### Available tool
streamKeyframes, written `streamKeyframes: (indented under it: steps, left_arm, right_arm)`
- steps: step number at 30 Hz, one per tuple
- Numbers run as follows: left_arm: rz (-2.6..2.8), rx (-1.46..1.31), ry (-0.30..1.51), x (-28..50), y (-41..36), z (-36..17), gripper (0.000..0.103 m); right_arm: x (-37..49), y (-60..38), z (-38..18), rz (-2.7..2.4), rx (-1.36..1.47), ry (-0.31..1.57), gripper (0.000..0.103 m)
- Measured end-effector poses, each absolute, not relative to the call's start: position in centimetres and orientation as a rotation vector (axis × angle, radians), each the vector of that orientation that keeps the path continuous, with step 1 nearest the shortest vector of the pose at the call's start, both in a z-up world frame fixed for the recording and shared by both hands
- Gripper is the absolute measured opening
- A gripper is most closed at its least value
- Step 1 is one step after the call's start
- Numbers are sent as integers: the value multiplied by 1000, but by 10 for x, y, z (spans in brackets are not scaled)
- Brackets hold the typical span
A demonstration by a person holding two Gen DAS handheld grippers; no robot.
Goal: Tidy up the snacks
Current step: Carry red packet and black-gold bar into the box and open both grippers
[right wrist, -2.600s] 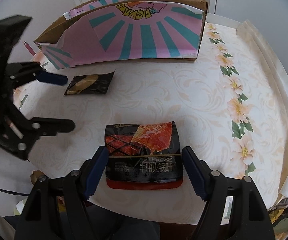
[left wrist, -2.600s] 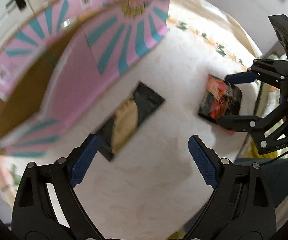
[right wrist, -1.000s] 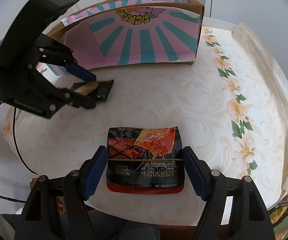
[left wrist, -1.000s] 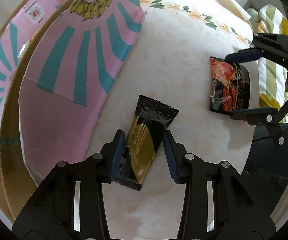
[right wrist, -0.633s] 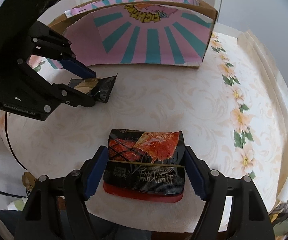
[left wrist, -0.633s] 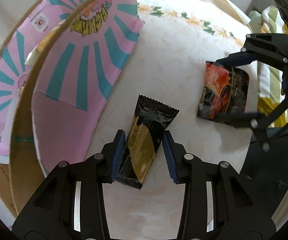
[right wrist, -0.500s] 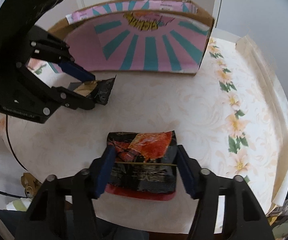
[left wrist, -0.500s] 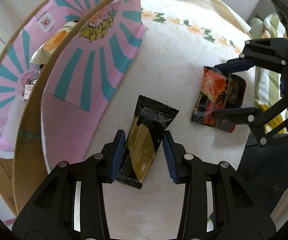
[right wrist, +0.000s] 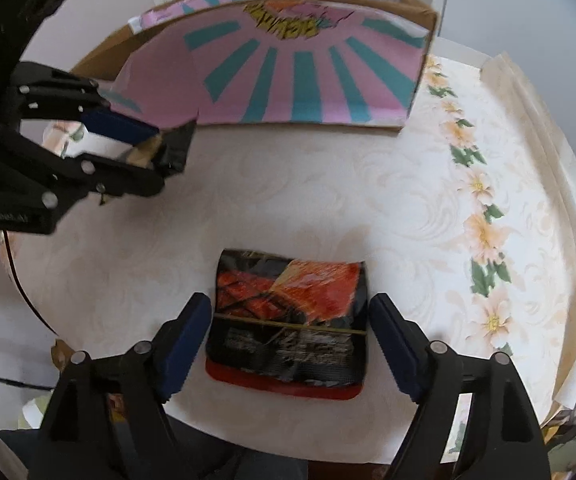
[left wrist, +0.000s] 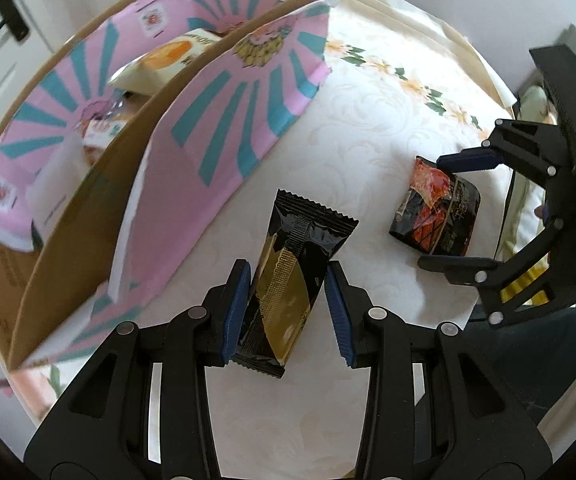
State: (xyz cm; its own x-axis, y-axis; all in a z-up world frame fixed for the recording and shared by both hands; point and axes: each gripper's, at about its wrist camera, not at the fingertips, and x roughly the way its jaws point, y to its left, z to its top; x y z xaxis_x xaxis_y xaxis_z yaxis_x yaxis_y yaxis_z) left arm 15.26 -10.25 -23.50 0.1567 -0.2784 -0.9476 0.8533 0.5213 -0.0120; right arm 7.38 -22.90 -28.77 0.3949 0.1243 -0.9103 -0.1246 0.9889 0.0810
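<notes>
A black-and-gold snack bar (left wrist: 308, 232) hangs above the table, with my left gripper (left wrist: 285, 280) shut on its lower half. In the right wrist view that gripper (right wrist: 143, 152) holds the bar (right wrist: 175, 144) just in front of the box's left end. A red-and-black snack pouch (right wrist: 292, 280) lies flat on the cloth near the table's front edge. My right gripper (right wrist: 290, 308) straddles it; its jaws are opening, and both pads stand a little off the pouch's sides. The pink-and-teal cardboard box (left wrist: 223, 128) stands open at the top.
Several snack packets lie inside the box, among them a cream-and-orange one (left wrist: 167, 56). The round table (right wrist: 408, 200) carries a cream cloth with a flower border (right wrist: 484, 236). The table's front edge runs just below the pouch. A door stands behind the box.
My left gripper closed on the bar and lifted it off the cloth, nearer the box's open top. My right gripper squeezed in on the pouch, then spread apart again.
</notes>
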Motion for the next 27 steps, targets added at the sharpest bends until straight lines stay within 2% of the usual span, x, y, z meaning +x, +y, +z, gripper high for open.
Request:
streamKeyframes:
  steps: [3,15,22,27]
  left_arm:
    - [-874,602,1133,154,-96,-239,35]
    - [-826,507,1099,147,-76,-227,35]
    - [-784,442,1062,150,-73,-201,35]
    - [-732,393,1003,155,-74,-163,35]
  right_arm:
    - [75,-215,-290,119,-97,1179,78]
    - [87,-218,-288,84,-27,1203,72]
    - [87,-234,-257,104,7,1146,72]
    - [98,-242,-219,135,7,1066,72]
